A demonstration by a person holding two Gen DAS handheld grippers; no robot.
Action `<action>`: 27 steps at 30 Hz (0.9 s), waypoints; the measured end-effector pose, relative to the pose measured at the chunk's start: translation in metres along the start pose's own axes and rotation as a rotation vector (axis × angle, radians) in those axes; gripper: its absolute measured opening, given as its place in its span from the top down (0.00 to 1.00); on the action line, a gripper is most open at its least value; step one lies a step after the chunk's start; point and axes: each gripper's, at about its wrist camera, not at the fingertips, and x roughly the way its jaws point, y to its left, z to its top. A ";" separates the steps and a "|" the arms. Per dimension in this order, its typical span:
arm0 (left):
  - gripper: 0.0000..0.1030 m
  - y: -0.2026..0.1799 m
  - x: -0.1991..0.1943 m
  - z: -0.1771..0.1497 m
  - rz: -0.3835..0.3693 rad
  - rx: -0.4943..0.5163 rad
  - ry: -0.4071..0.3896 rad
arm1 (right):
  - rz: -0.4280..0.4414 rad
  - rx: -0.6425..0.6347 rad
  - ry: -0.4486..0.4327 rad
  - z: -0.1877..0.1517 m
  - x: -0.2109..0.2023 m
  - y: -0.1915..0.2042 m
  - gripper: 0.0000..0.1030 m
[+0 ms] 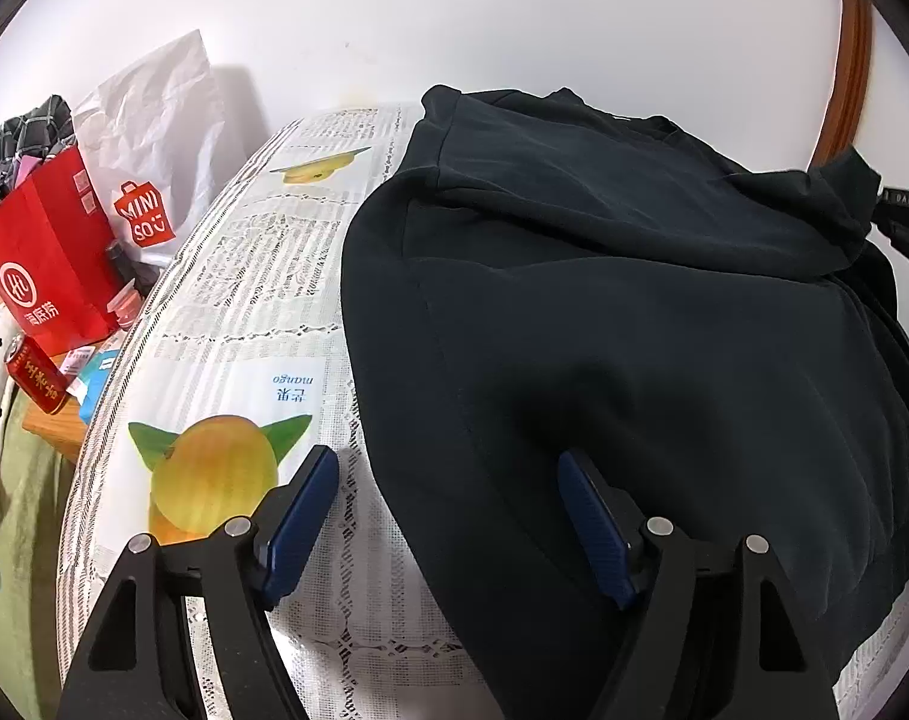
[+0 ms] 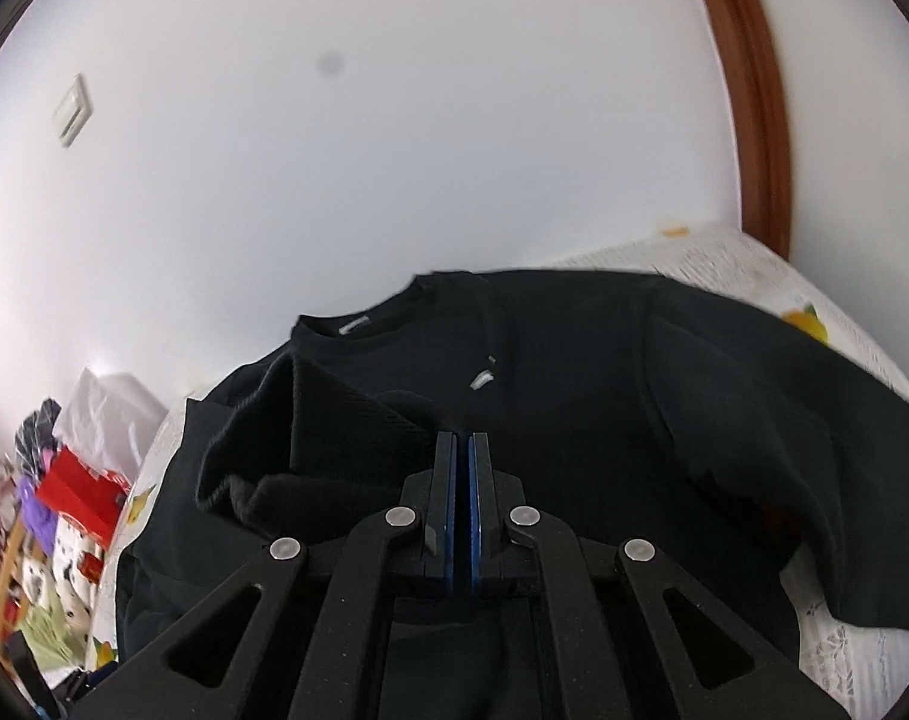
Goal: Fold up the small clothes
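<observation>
**Left wrist view.** Left claw (image 1: 448, 516) apart, gripping nothing: one pad over the lace cloth (image 1: 244, 276), the other over the shirt (image 1: 604, 330), with the shirt's edge running between them. Shirt lying ahead and to the right of the claw, on the table. One sleeve drawn across its chest toward the right claw (image 1: 901, 222), far off at the right edge. Counted: one shirt, two mango prints (image 1: 214, 474) on the cloth, and well left of the claw one red bag (image 1: 52, 252), one white bag (image 1: 154, 138) and one can (image 1: 37, 384).

**Right wrist view.** Right claw (image 2: 461, 450) pressed together; whether any fabric is pinched between the pads cannot be told. Shirt (image 2: 574, 396) directly beneath and ahead. Counted: one collar (image 2: 358, 324) ahead and left, one folded sleeve (image 2: 310, 420) with ribbed cuff just left of the tips, one spread sleeve (image 2: 754, 450) to the right.

**Handling, as judged.** Soft, light, limp knit; not fragile; likely to sag and crease when lifted, and to slide little on the lace. Best taken at a cuff, hem corner or shoulder seam, pinching every layer there.
</observation>
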 end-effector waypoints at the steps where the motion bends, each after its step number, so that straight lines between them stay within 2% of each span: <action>1: 0.27 0.000 0.000 0.000 0.002 -0.001 0.001 | -0.012 0.004 0.005 -0.001 0.001 -0.003 0.97; 5: 0.26 0.001 0.000 -0.001 0.004 -0.002 0.001 | -0.110 0.025 0.054 -0.007 -0.001 -0.026 0.95; 7: 0.26 0.001 0.000 -0.001 0.005 -0.002 0.001 | -0.179 -0.006 0.022 -0.008 -0.013 -0.028 0.94; 9: 0.25 0.001 0.000 -0.001 0.007 -0.002 0.002 | -0.234 -0.046 -0.001 -0.005 -0.026 -0.032 0.90; 10: 0.25 0.002 0.001 -0.001 0.006 -0.001 0.002 | -0.241 -0.056 -0.014 -0.004 -0.033 -0.033 0.83; 13: 0.24 0.002 0.001 -0.001 0.006 -0.002 0.003 | -0.219 -0.086 -0.046 -0.005 -0.051 -0.033 0.49; 17: 0.24 0.005 -0.001 -0.002 -0.002 -0.012 0.000 | -0.258 -0.222 -0.006 -0.020 -0.050 -0.017 0.48; 22: 0.24 0.007 -0.014 -0.015 -0.015 -0.001 0.013 | -0.243 -0.217 0.098 -0.056 -0.064 -0.027 0.48; 26: 0.26 0.004 -0.030 -0.030 -0.033 0.015 0.012 | -0.306 -0.237 0.153 -0.101 -0.088 -0.047 0.48; 27: 0.32 0.003 -0.033 -0.034 -0.040 0.013 0.010 | -0.318 -0.239 0.166 -0.111 -0.096 -0.052 0.48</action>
